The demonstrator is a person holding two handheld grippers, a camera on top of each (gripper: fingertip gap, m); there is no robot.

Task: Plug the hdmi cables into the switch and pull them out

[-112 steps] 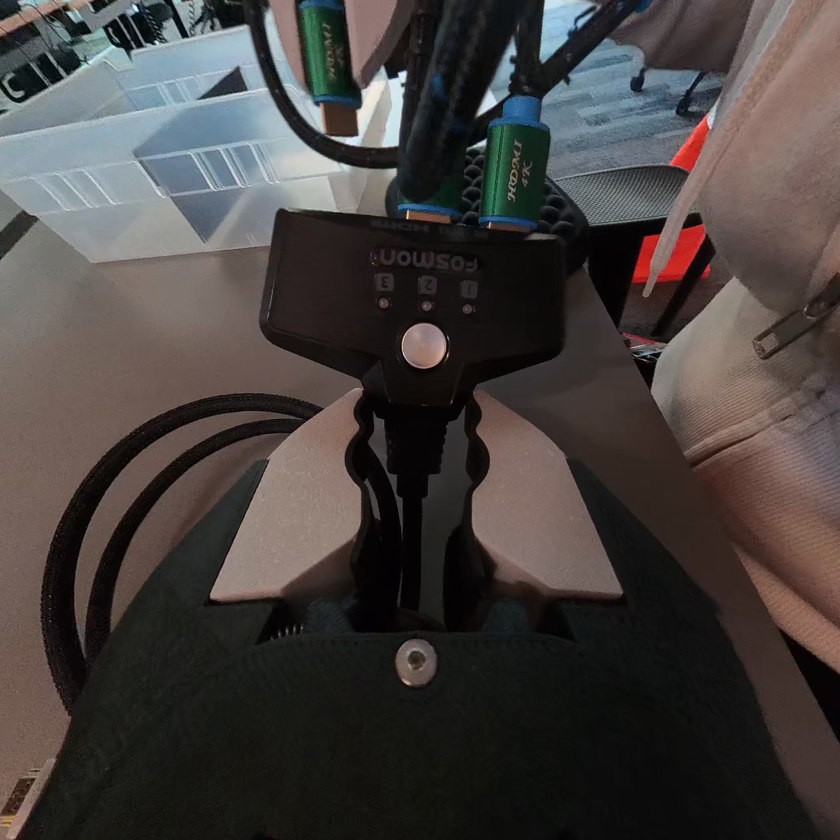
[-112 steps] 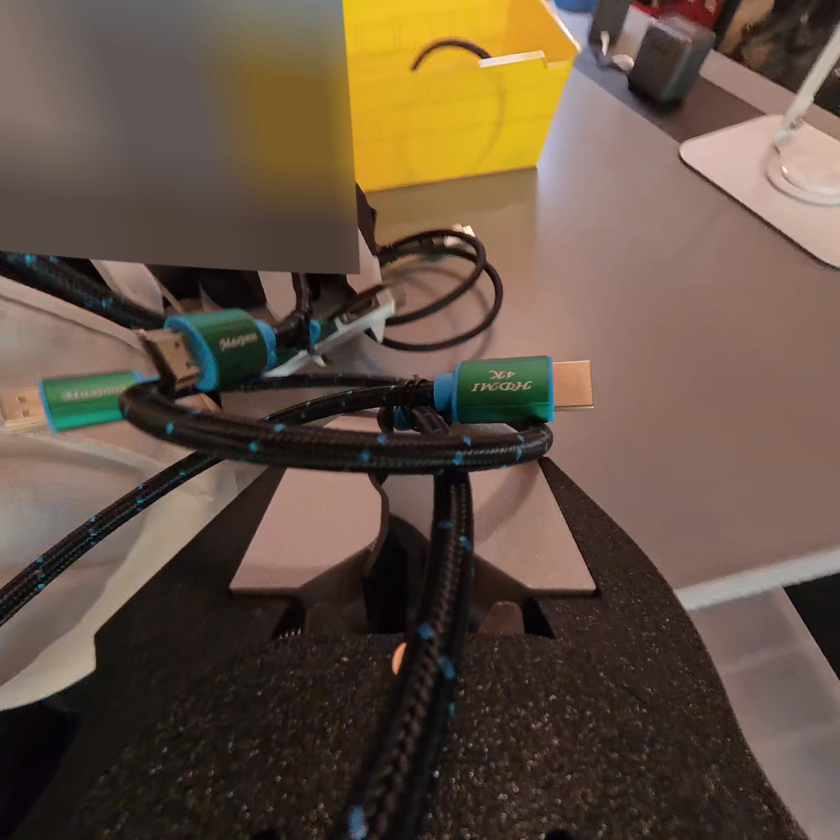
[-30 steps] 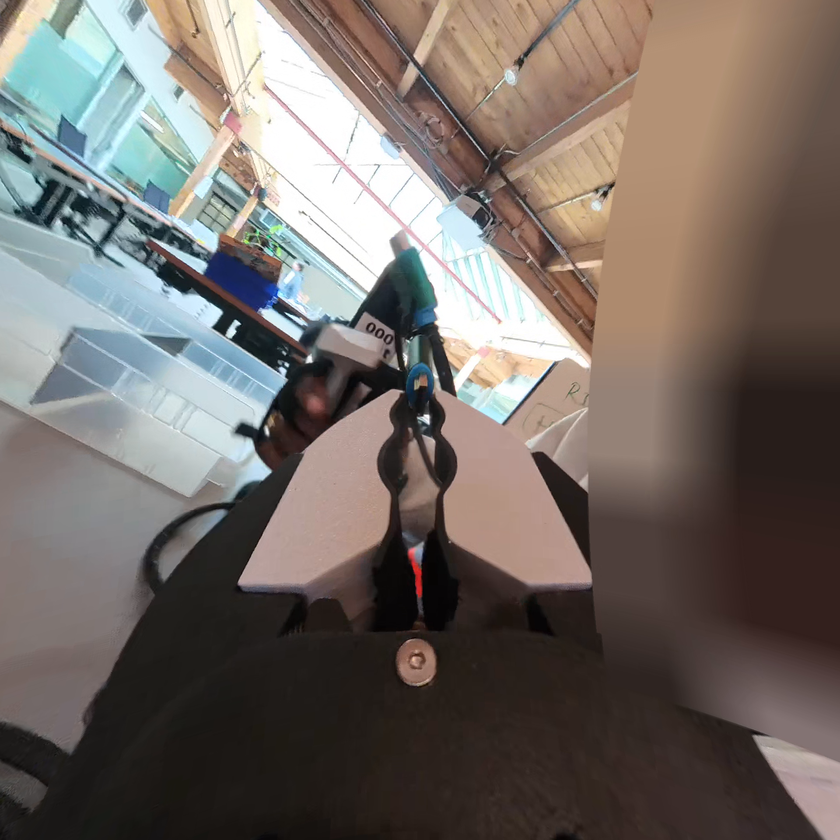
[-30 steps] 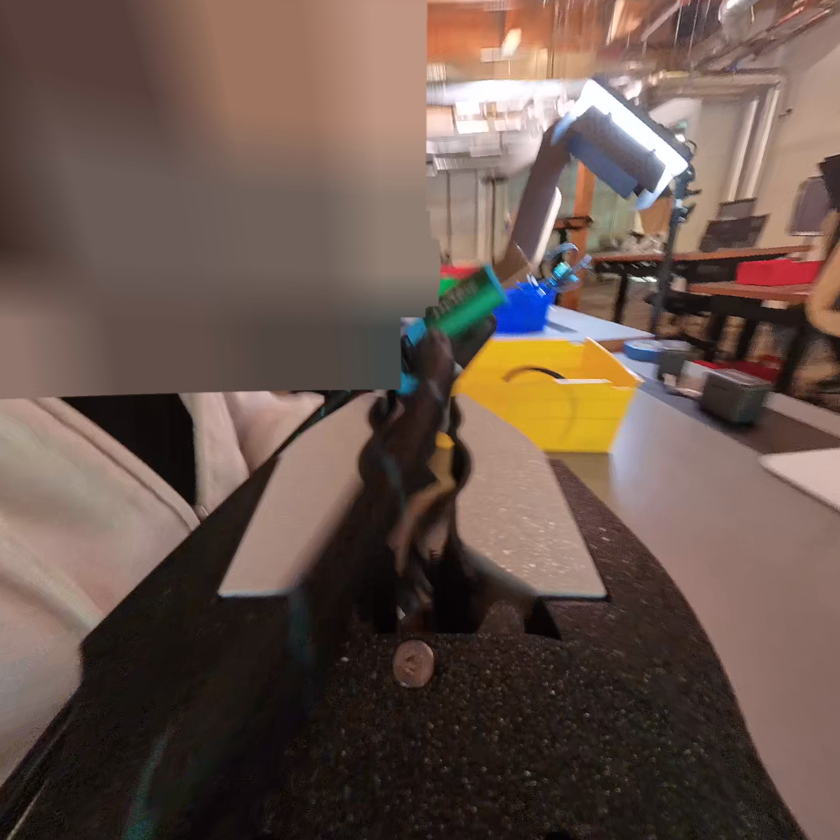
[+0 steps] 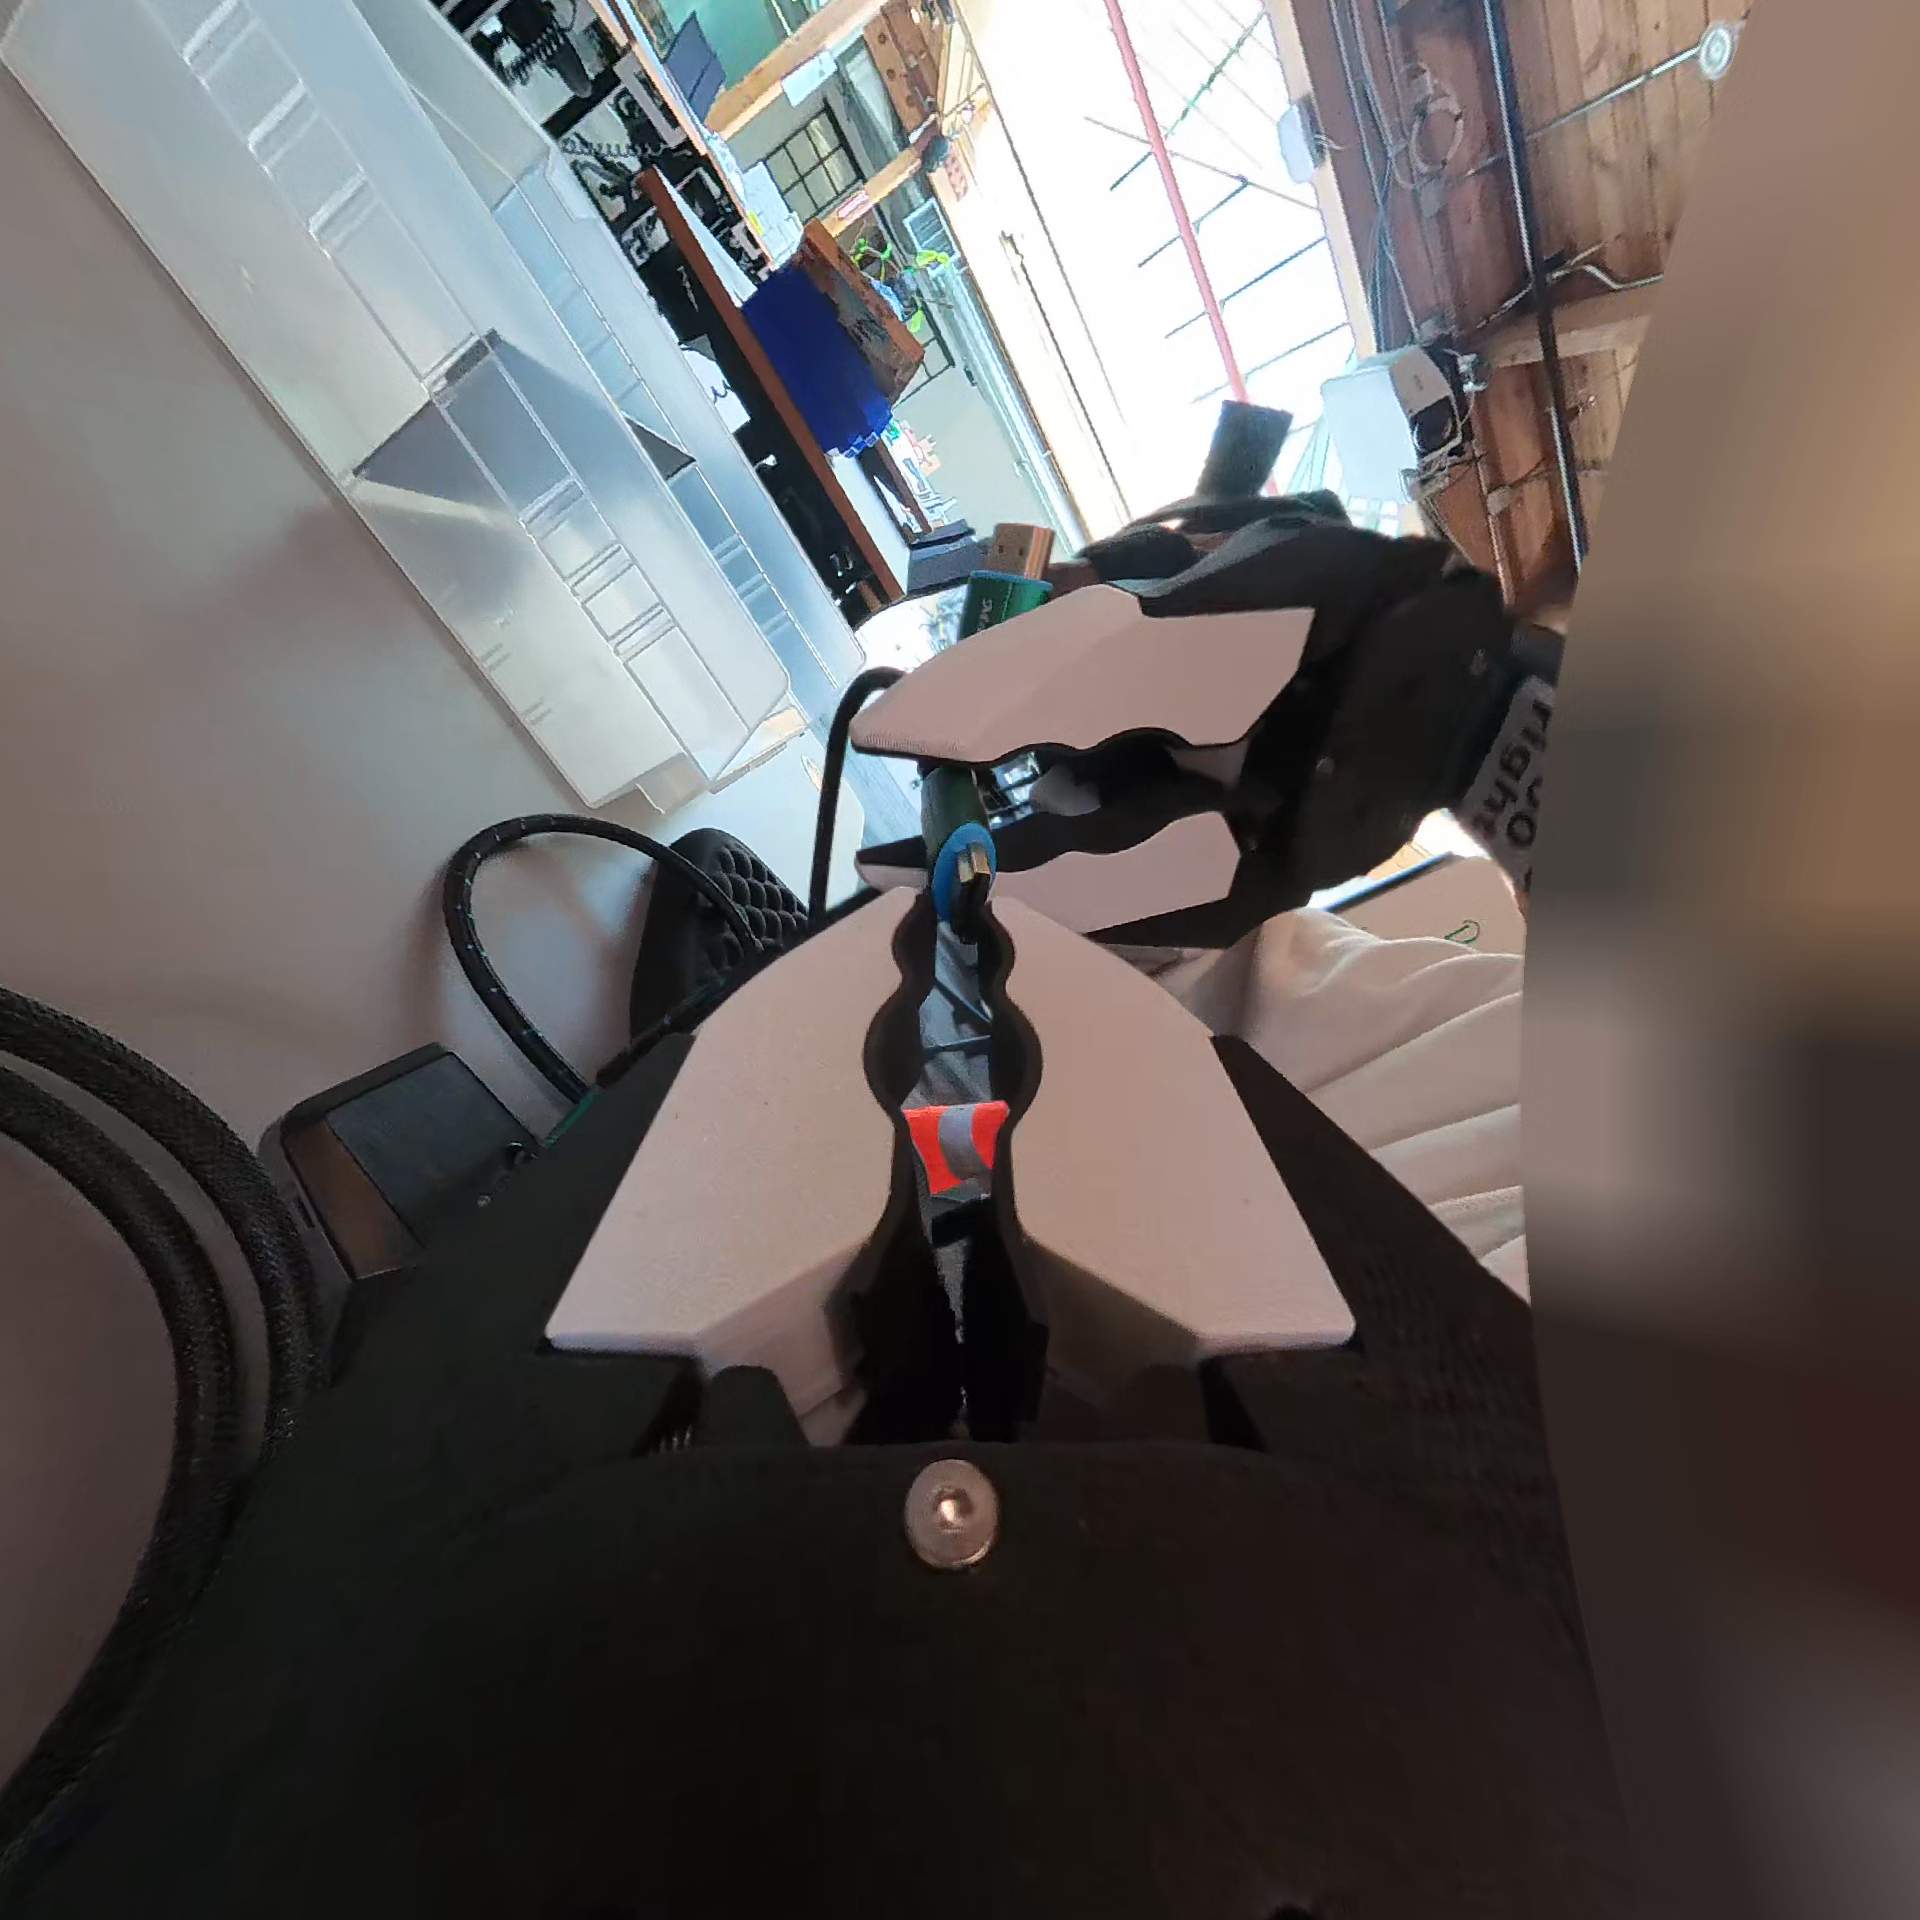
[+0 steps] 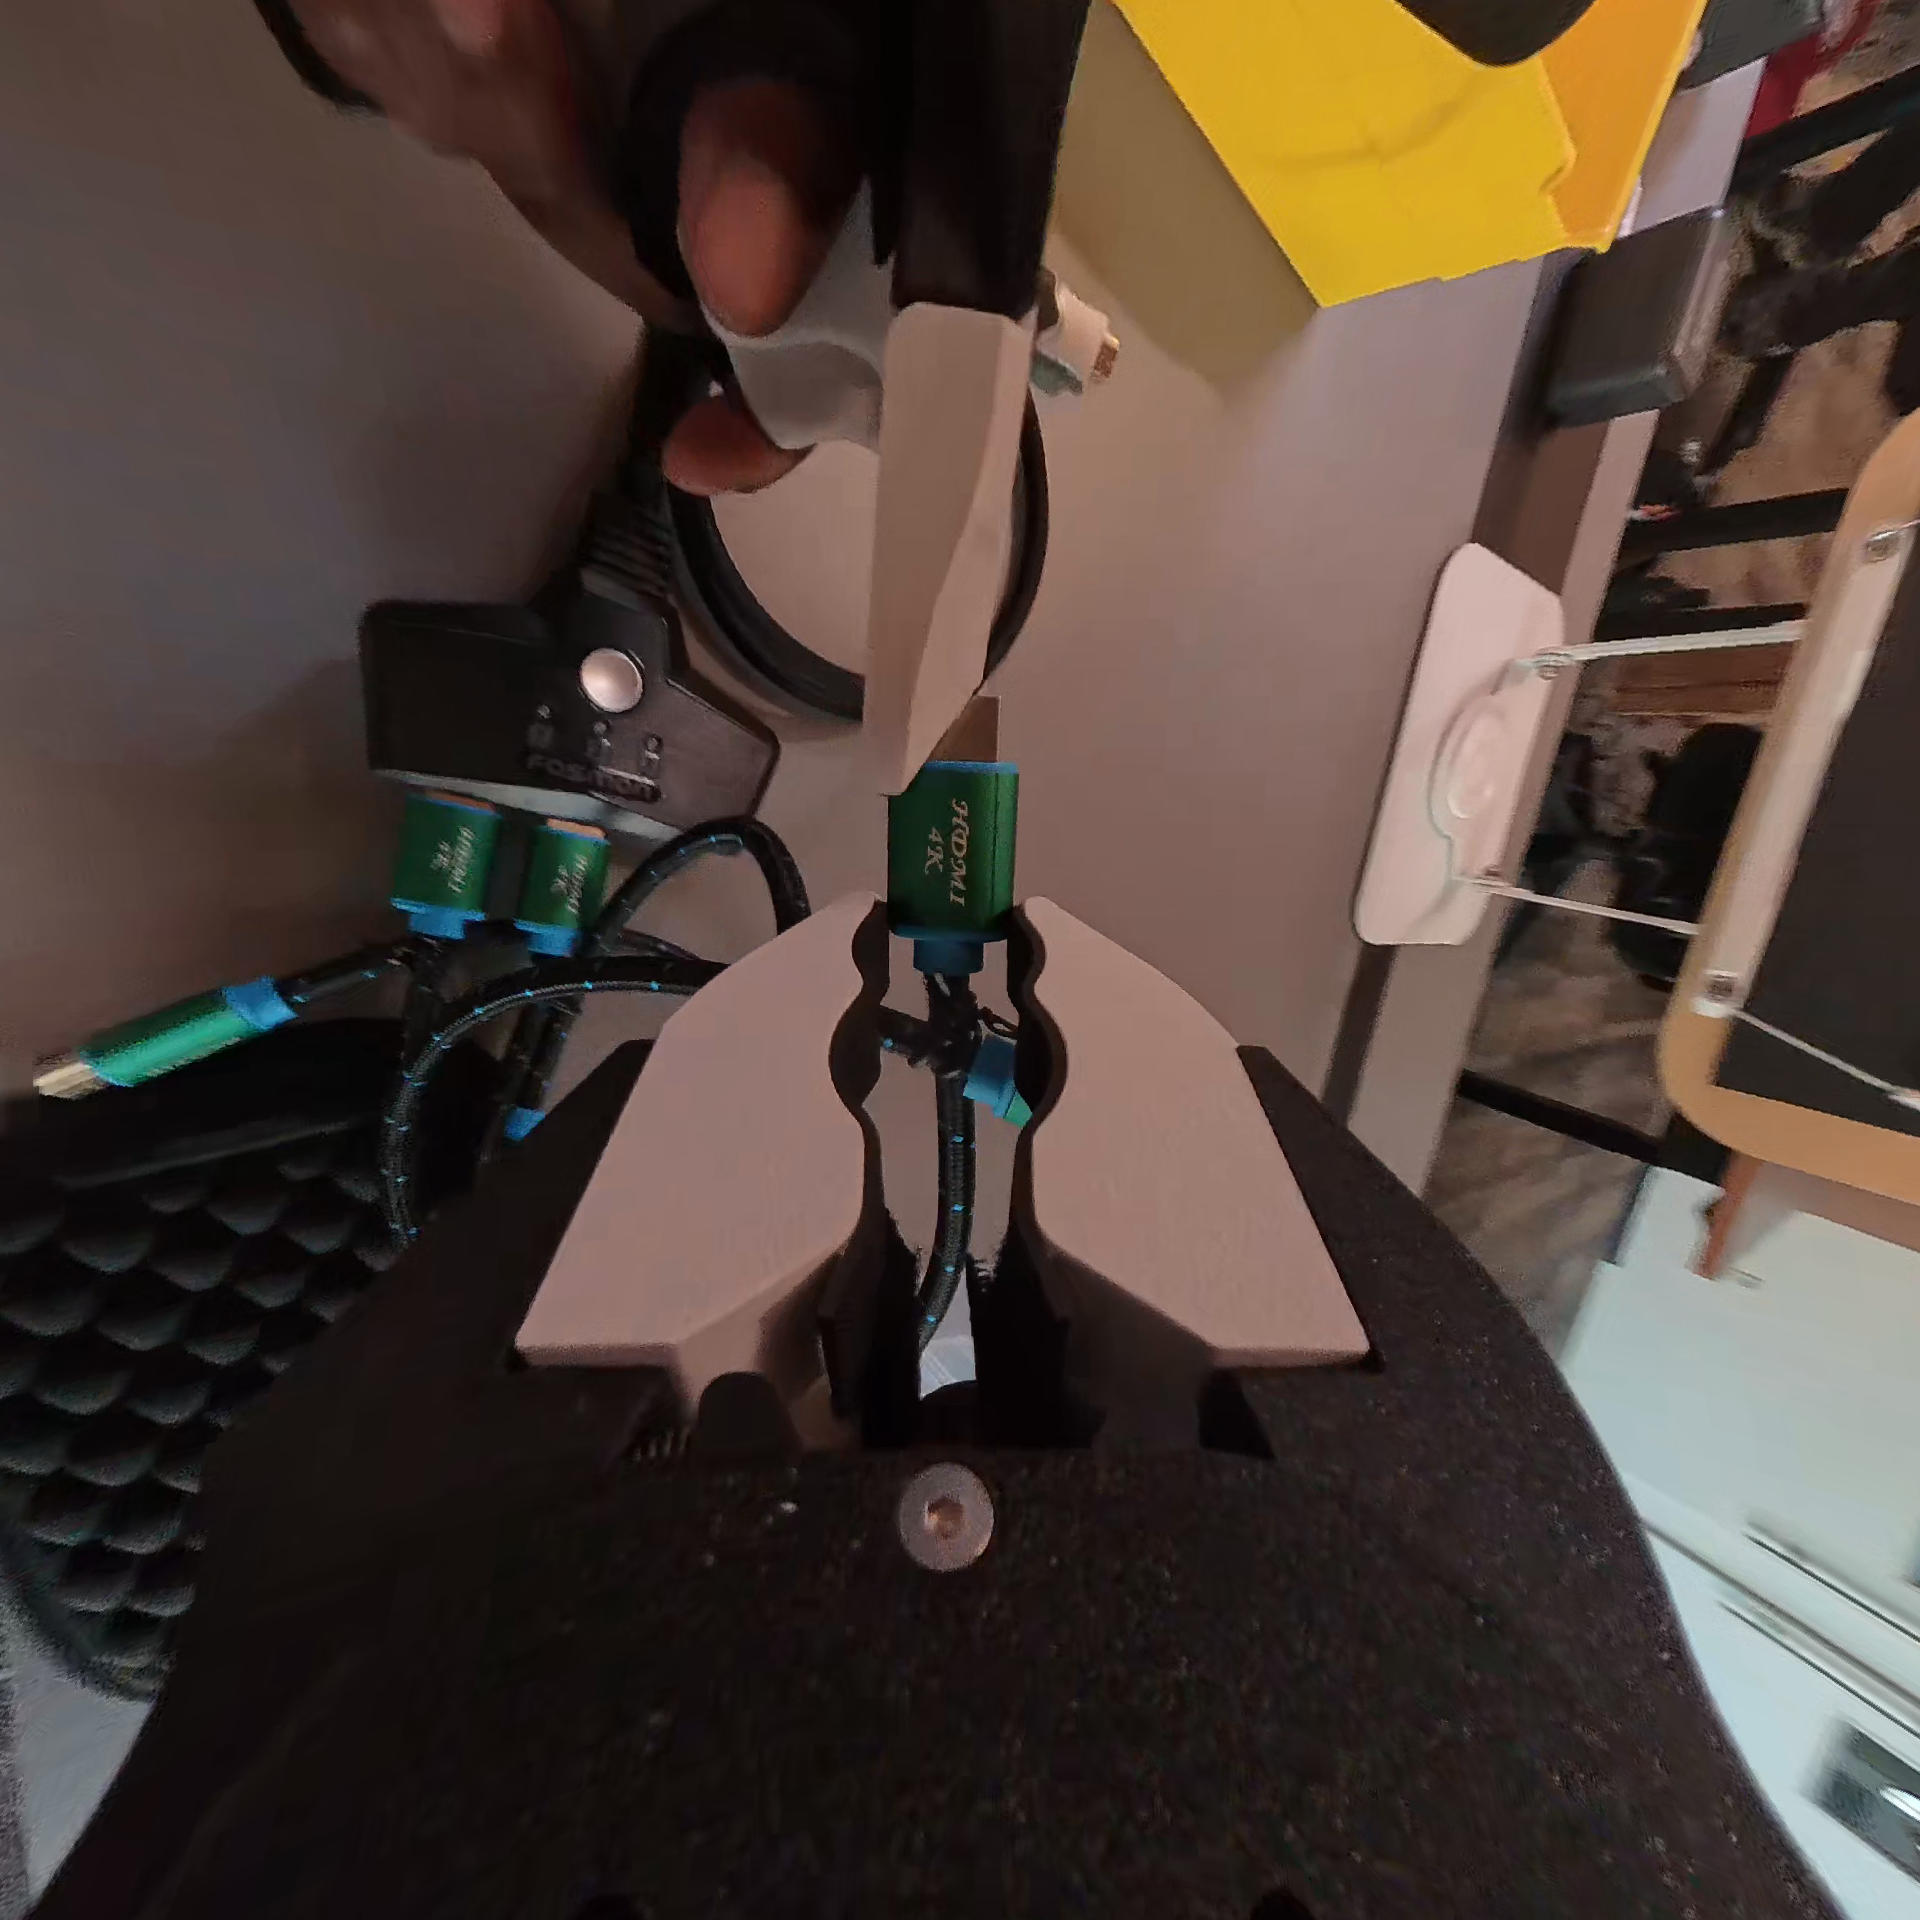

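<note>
My right gripper point(image 6: 951, 914) is shut on a green HDMI plug point(image 6: 951, 857) and holds it above the table, metal tip pointing away. My left gripper point(image 6: 920, 743) comes in from above, and its tip meets the plug's metal end. In the left wrist view my left gripper point(image 5: 954, 912) has its jaws nearly together, with the plug's blue-ringed end point(image 5: 961, 883) at the tips; I cannot tell if it is pinched. The right gripper point(image 5: 883, 790) lies crosswise there. The black switch point(image 6: 561, 717) lies on the table with two green plugs point(image 6: 447, 862) in it.
A loose green plug point(image 6: 166, 1039) and braided cables lie over a black foam pad point(image 6: 156, 1299). A yellow bin point(image 6: 1403, 135) and a white stand base point(image 6: 1455, 748) sit beyond. Clear plastic bins point(image 5: 468, 416) line the table. A hand point(image 6: 727, 208) holds the left gripper.
The left gripper has let go of the switch, which now lies on the table. Both grippers have turned and met, and the right one now holds the plug straight between its tips.
</note>
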